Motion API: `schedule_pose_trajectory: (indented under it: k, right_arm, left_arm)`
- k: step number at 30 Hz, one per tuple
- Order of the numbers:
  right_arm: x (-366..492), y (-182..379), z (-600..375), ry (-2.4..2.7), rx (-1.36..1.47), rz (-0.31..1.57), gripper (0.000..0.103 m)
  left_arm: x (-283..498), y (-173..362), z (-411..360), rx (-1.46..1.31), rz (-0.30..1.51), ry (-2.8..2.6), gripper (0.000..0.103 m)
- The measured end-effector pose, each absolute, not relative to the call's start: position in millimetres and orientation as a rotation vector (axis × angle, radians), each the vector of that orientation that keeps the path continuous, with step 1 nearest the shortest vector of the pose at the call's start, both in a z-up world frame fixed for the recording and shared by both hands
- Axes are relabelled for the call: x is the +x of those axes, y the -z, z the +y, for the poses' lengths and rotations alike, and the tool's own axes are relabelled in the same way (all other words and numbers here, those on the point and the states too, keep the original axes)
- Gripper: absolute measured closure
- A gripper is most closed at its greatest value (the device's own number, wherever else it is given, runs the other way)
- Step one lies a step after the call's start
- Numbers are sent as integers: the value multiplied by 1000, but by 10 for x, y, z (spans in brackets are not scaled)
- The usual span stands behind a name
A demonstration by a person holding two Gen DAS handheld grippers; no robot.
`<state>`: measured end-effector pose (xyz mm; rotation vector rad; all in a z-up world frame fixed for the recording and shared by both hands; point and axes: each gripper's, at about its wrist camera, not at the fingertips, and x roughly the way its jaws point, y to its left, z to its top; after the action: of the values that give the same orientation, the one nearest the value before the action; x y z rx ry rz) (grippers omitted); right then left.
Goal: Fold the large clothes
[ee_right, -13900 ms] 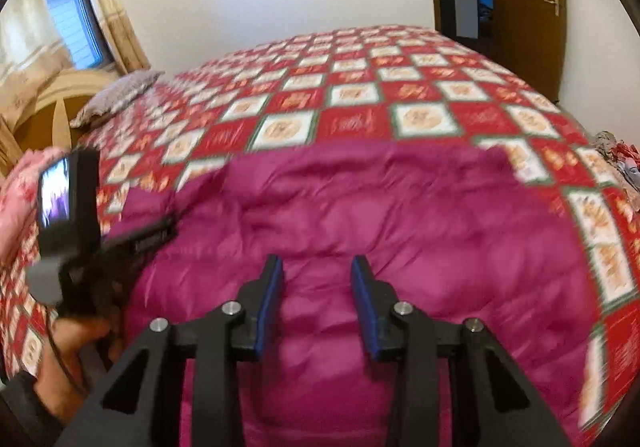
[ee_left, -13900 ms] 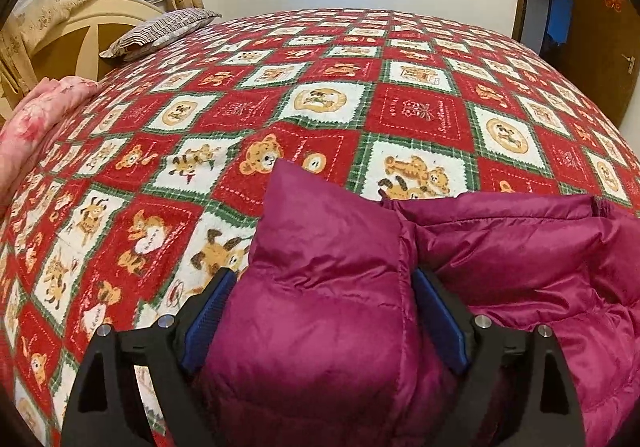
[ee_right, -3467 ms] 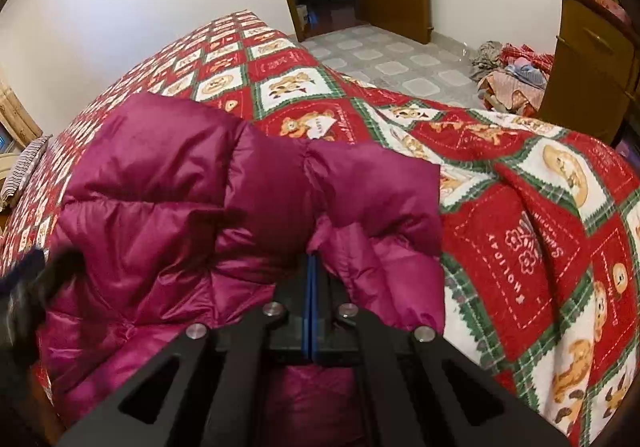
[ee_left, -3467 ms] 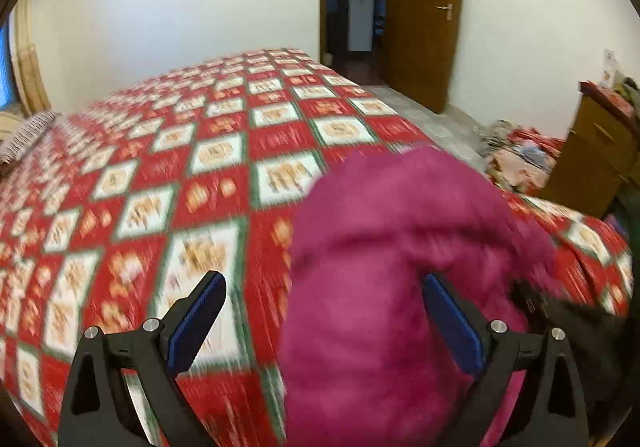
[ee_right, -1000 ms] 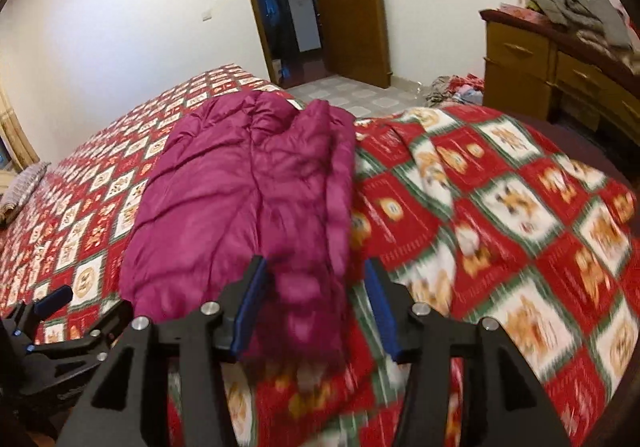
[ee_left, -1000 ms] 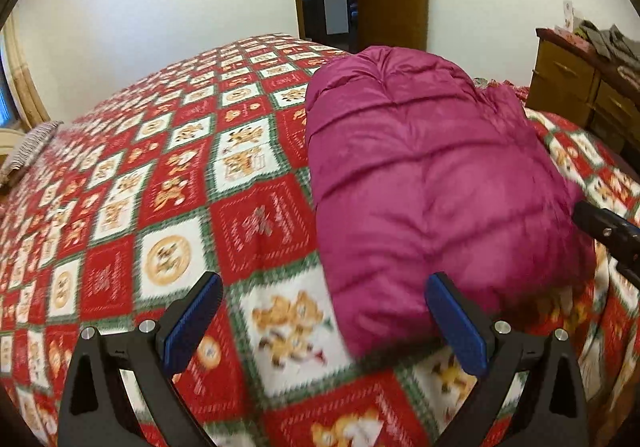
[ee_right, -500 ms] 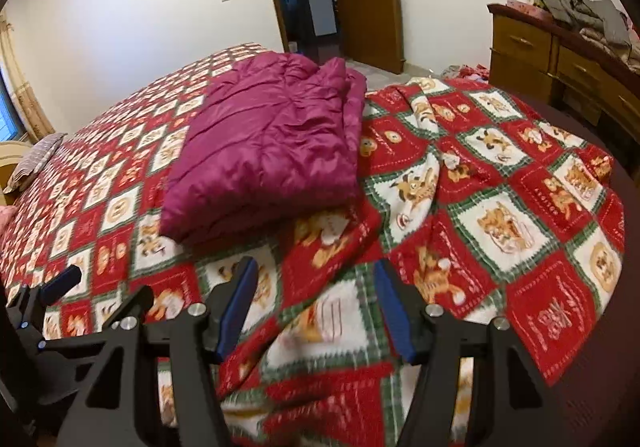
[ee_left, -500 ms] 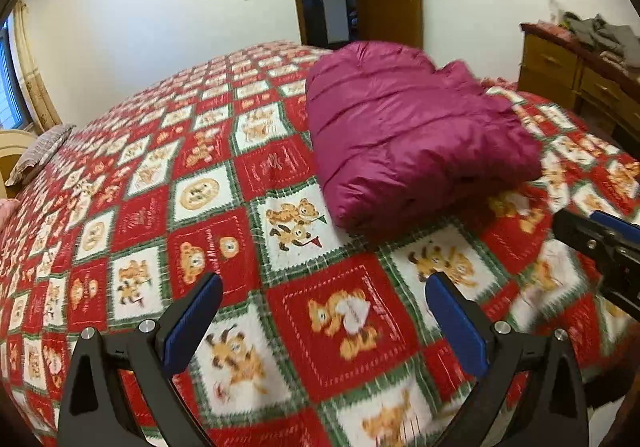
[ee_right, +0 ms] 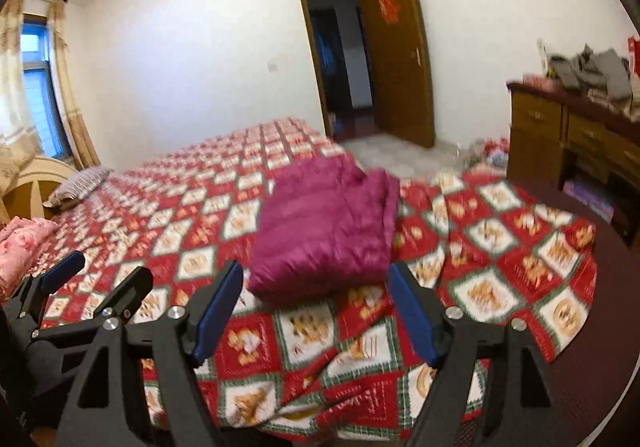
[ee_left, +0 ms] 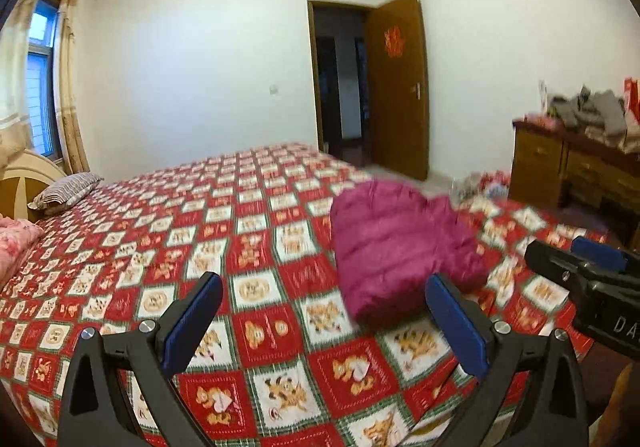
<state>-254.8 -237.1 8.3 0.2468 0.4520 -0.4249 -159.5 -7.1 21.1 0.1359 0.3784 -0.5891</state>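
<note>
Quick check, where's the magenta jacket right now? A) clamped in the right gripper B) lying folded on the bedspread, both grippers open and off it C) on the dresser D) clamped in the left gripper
B: the folded magenta jacket lies on the bedspread, while the left gripper and right gripper are both open, short of it and empty.

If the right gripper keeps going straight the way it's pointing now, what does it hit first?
Most likely the folded magenta jacket. The right gripper is open and empty, and the jacket lies just beyond its fingertips on the patterned bedspread. Depth is unclear, so it might pass above the bedspread before touching the jacket.
</note>
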Motion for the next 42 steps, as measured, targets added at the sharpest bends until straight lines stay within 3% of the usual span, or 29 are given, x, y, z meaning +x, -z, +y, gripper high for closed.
schedule_pose_trajectory:
  k: [3,9,42]
  right_arm:
    - [-2606,-208,-2314,424,220,402,18]
    - [-2717,-389,-2216,431,174,315,15]
    - [-2937,-560,-2262,465,183,205,13]
  left_arm:
    - [-1633,-334,-7,106,360,584,1]
    - [-1716,-492,60,79,338,575,1]
    - [-1888,-758,158,49,283,582,1]
